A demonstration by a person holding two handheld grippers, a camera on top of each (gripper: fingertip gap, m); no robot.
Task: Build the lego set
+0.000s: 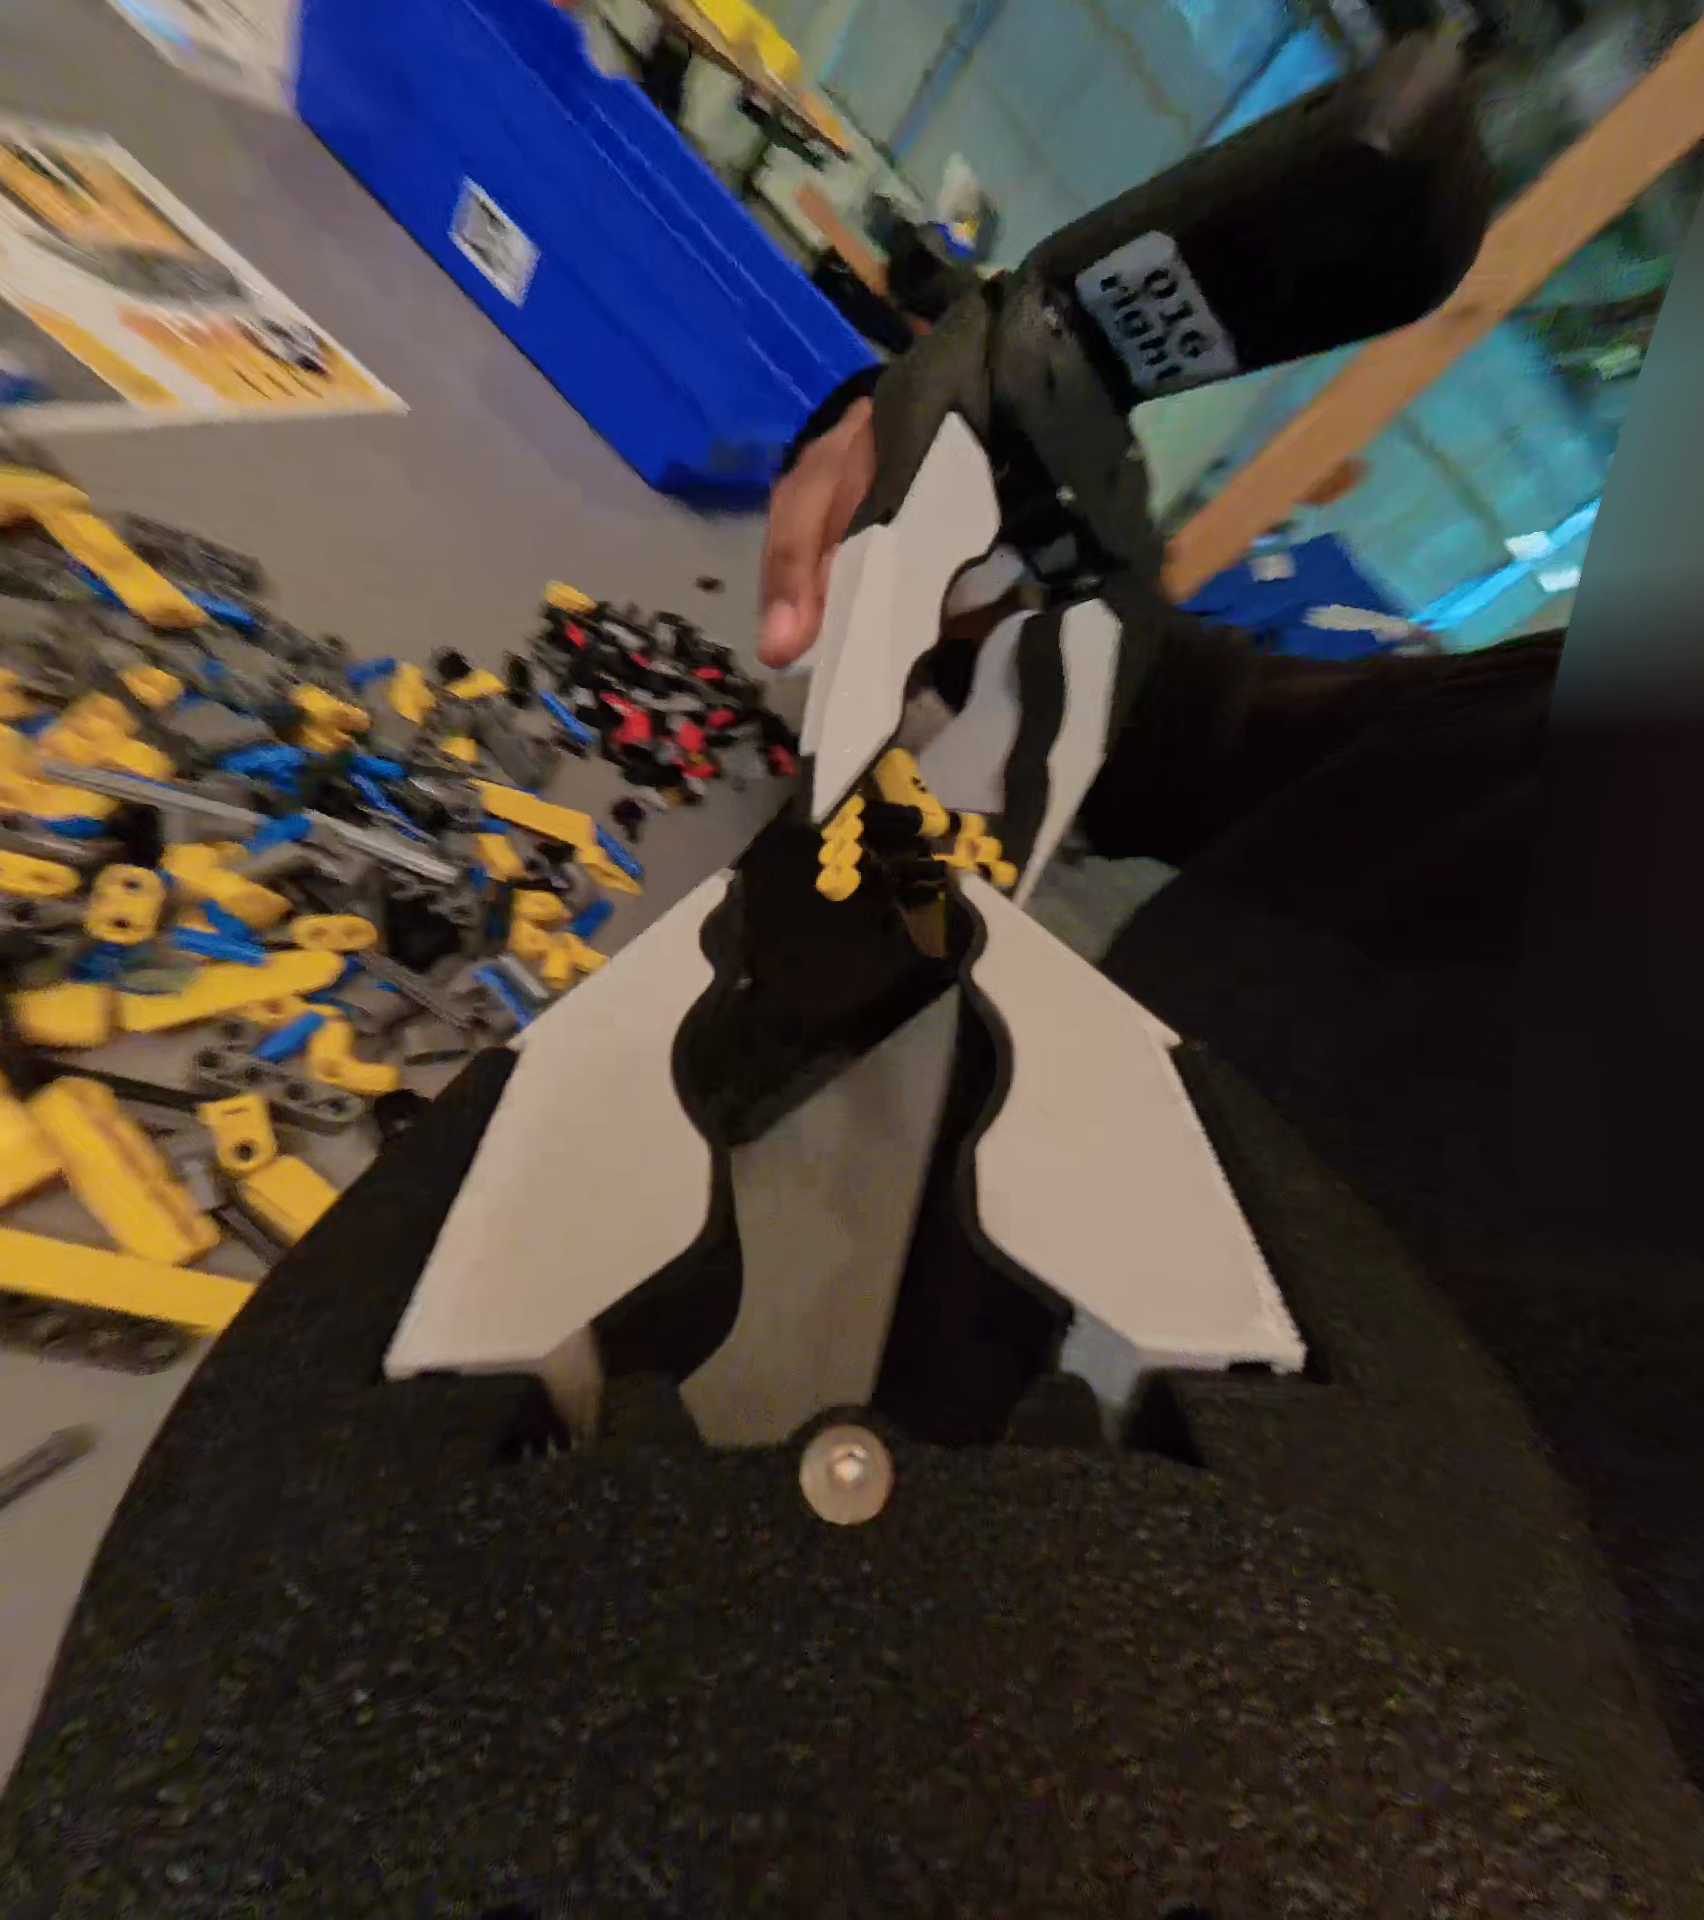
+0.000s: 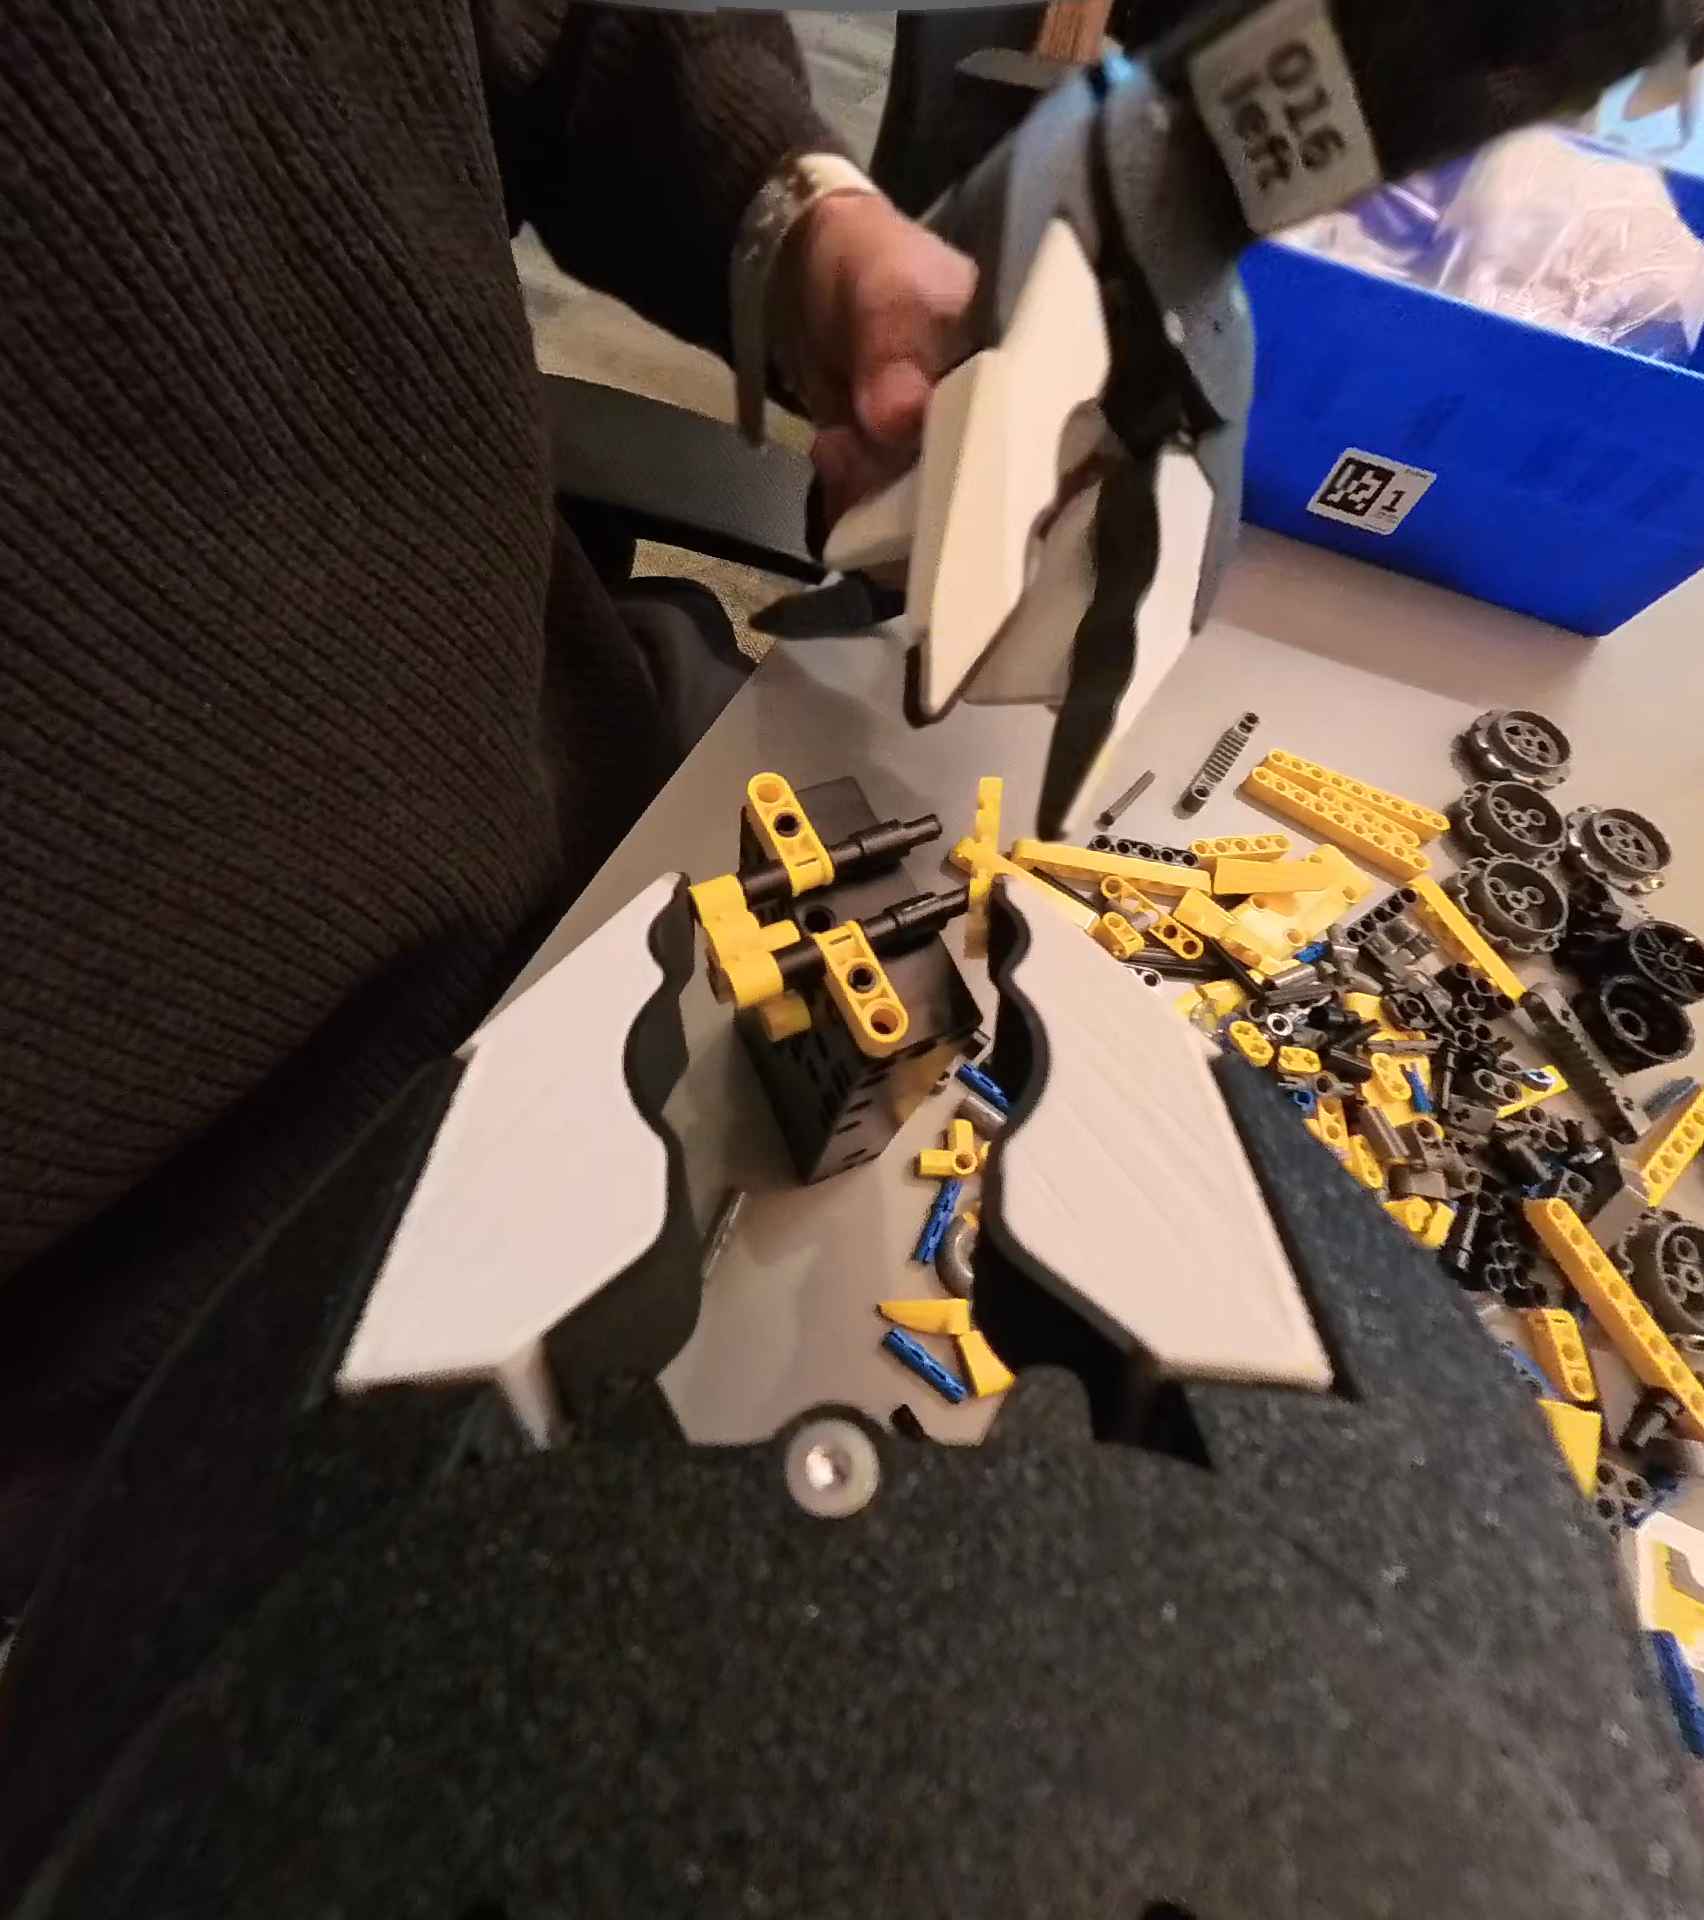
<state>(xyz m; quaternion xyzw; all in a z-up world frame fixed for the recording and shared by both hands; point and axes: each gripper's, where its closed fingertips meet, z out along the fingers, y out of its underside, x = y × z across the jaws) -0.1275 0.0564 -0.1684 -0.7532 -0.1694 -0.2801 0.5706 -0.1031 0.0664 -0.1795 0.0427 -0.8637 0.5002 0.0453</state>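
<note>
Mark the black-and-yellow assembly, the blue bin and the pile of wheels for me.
black-and-yellow assembly [image 2: 832, 997]: right wrist view, on its black block body.
blue bin [image 2: 1513, 457]: right wrist view, on its front wall.
pile of wheels [image 2: 1513, 894]: right wrist view, on one grey wheel's hub.

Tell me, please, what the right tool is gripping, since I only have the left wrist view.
Observer: The right tool grips a black block assembly with yellow connectors; two black pins stick out of it sideways.
Operator: Thanks. Is my left tool touching it?
Observer: No, the left tool hangs open above the loose yellow beams, apart from the assembly.
Operator: Are there any wheels?
Observer: Yes, black wheels lie on the table beyond the parts pile.
</note>
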